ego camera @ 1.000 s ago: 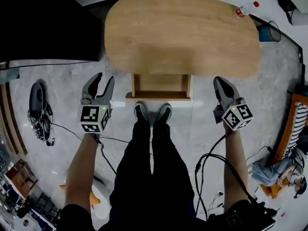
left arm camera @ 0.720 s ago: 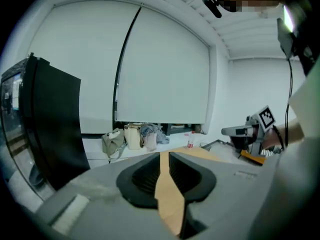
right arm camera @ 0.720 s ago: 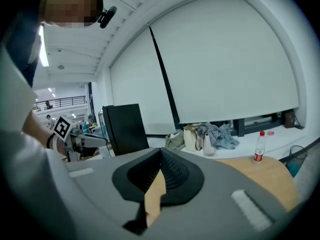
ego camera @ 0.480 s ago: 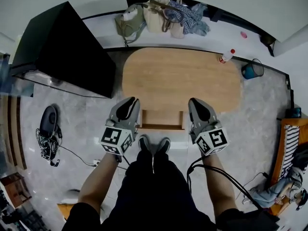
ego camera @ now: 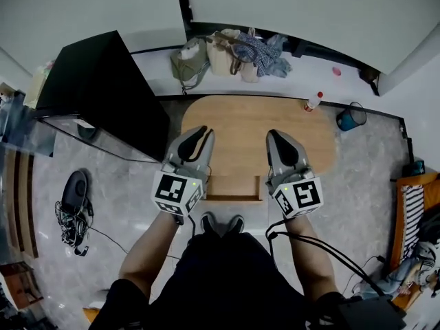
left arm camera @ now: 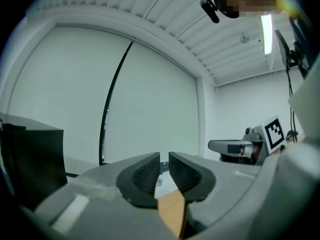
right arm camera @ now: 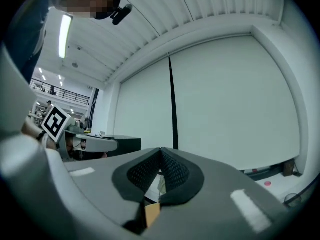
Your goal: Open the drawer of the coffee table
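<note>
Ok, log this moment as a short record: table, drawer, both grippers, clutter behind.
coffee table: oval wooden top
drawer: pulled out toward the person's feet
left gripper: shut, empty, raised in front of the table
right gripper: shut, empty, level with the left
clutter: bags against the wall, bottle at the table's far right corner

Grey L claw [ego camera: 199, 134] & R claw [ego camera: 278, 137], b&w marker cubes [ego camera: 177, 192]; black trousers [ego camera: 227, 273], cable [ego camera: 303, 243].

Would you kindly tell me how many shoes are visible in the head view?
2: the left shoe and the right shoe, side by side just in front of the drawer; none appears hidden.
</note>
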`<act>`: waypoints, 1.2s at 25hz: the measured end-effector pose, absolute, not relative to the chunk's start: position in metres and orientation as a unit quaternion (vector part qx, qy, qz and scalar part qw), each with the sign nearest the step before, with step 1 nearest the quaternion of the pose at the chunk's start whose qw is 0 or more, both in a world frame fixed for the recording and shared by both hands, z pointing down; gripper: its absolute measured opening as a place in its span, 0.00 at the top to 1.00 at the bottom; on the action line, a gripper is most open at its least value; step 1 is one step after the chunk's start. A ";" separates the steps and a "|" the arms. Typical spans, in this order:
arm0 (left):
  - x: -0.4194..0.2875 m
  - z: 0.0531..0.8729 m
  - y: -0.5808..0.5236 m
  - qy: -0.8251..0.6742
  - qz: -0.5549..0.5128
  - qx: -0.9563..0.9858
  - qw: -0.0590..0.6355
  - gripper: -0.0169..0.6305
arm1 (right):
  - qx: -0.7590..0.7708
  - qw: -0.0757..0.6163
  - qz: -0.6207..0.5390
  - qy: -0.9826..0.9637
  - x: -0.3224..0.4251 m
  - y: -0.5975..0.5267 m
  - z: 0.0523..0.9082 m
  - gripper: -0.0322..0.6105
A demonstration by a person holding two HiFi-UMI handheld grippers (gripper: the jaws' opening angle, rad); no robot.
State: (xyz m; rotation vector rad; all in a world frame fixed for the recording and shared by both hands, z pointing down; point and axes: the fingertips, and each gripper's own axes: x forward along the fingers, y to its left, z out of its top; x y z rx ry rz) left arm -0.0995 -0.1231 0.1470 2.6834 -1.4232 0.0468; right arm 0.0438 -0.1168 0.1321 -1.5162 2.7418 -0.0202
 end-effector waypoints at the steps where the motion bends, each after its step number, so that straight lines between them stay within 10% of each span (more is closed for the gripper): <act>1: -0.100 0.137 -0.124 -0.467 0.009 0.883 0.045 0.88 | -0.487 0.001 0.008 0.874 0.045 -0.118 0.122 0.95; 30: -0.086 0.078 -0.078 -0.429 -0.008 0.903 -0.005 0.88 | -0.520 -0.012 0.085 0.850 0.051 -0.080 0.058 0.95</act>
